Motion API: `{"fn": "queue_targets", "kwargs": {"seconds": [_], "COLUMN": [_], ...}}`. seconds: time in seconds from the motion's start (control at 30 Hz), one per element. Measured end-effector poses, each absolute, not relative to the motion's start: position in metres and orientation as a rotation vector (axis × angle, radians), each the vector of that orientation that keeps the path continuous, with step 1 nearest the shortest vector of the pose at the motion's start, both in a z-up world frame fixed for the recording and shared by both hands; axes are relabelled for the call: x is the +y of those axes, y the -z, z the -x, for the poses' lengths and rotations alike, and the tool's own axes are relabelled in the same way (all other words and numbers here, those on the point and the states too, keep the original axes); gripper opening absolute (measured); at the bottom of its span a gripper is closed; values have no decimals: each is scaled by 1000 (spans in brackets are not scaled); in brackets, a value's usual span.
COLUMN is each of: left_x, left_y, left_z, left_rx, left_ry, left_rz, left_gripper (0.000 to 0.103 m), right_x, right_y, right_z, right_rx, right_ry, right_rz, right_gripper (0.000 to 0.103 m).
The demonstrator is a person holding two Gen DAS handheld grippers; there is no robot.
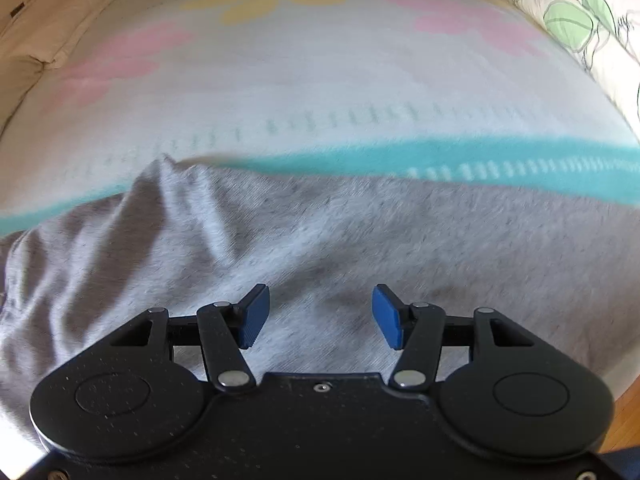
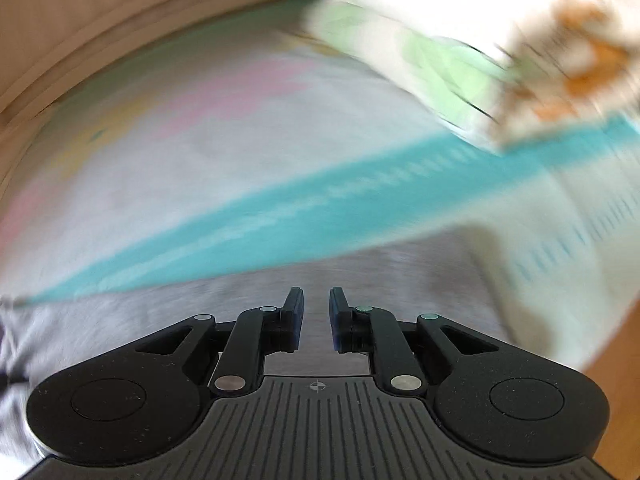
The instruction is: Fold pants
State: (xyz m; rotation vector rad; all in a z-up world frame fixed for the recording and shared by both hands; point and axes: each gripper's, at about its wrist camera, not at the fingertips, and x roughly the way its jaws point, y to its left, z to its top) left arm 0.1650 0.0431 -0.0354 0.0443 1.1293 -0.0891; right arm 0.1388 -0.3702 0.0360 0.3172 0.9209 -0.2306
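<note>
- Beneath us spreads a pastel flowered blanket with a teal stripe.
- We see grey pants lying along its near edge (wrinkled at their left end).
- Our left gripper hovers over them, jaws wide and empty.
- Our right gripper shows a narrow gap, nothing between.
- Beyond the stripe, open blanket reaches a leaf-print quilt.
</note>
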Motion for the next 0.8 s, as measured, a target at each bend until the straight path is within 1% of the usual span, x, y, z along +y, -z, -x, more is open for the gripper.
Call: {"fn": "queue_targets", "kwargs": {"seconds": [0.07,0.2,0.33,0.43,0.53,0.67,0.8], "left_x": [47,47,32,32,29,26,28], "left_y": [39,55,54,54,55,57,58], "left_z": [-158,-146,-131,-132,-133,-131,-130], "left_rx": [1139,1196,1126,1156,1154,1149,1151], "left_ry": [96,148,208,240,243,240,244], "left_rz": [-57,-76,-186,-127,-130,-135,-123], "left_gripper": [61,62,62,62,63,63,63], "right_x": [-397,-433,-452,-463,-467,-456,-453], "right_y": [-33,-26,-24,-21,-15,-24,-17], "right_z": [-133,-113,-93,-85,-88,-94,-107], "right_rx": [936,941,923,923,945,907,975], "right_ry": [296,425,517,557,526,476,438], "right_rz": [-418,-524,-545,-579,-624,-565,-519], "right_gripper": [28,28,28,30,30,30,30]}}
